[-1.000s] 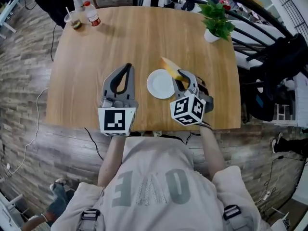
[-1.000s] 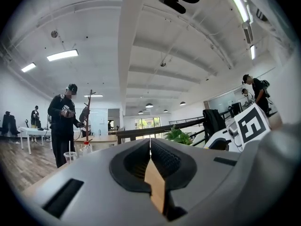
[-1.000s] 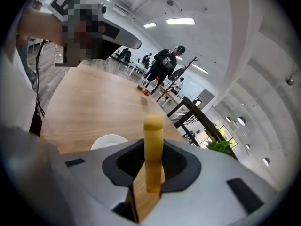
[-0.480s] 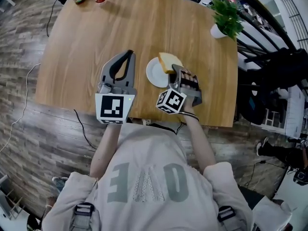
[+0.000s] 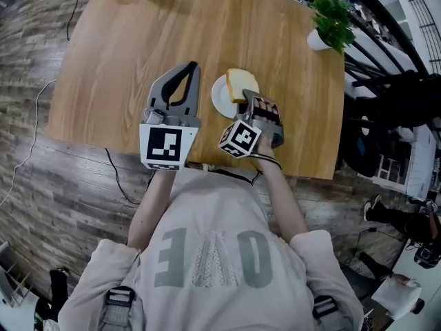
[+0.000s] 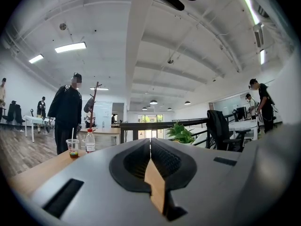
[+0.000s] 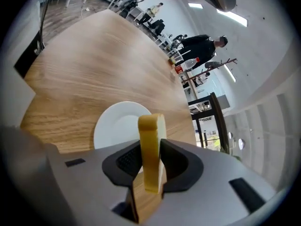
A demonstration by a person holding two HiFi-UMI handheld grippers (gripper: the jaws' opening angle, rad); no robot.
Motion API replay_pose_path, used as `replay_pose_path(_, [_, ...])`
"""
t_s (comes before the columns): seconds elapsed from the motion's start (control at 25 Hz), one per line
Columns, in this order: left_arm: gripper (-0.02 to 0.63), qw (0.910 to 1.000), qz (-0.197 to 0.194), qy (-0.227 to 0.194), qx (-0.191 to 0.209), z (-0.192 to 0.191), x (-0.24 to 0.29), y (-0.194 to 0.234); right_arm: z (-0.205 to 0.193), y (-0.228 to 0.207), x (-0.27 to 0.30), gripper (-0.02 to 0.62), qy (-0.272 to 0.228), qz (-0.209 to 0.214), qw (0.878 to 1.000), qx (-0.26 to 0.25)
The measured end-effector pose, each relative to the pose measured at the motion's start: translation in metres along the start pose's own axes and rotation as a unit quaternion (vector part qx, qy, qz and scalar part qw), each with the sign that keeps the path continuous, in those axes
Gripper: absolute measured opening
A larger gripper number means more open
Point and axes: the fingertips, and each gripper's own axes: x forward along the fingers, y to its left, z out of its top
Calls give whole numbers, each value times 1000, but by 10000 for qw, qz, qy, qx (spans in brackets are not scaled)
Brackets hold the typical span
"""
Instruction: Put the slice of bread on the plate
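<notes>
Jaws of right gripper (image 7: 151, 149) pinching bread slice (image 7: 151, 128) over plate (image 7: 115, 126), left gripper (image 6: 150, 147) jaws closed, empty

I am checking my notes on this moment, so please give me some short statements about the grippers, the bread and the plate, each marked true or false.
The right gripper is shut on the slice of bread. True.
The left gripper stands wide open. False: its jaws are together, with nothing between them.
The slice of bread lies released on the plate. False: the right gripper clamps it, over the plate.
A potted plant stands on the table. True.
</notes>
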Motion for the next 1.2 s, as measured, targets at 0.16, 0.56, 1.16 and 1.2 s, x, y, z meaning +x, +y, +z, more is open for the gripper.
replay_pose_path(0.16, [9, 10000, 10, 44, -63, -3, 0, 1, 1, 15, 1, 119, -52, 552, 9972, 493])
replay_pose_path(0.56, [9, 9998, 19, 106, -139, -8, 1, 3, 3, 47, -7, 268, -339, 1660, 9832, 678])
replay_pose_path(1.16, [9, 10000, 9, -17, 75, 6, 0, 5, 37, -67, -52, 293, -1522, 791, 9650, 1985])
replay_pose_path(1.2, [9, 9998, -17, -24, 191, 10, 1, 3, 39, -85, -59, 293, -1695, 624, 9586, 2201])
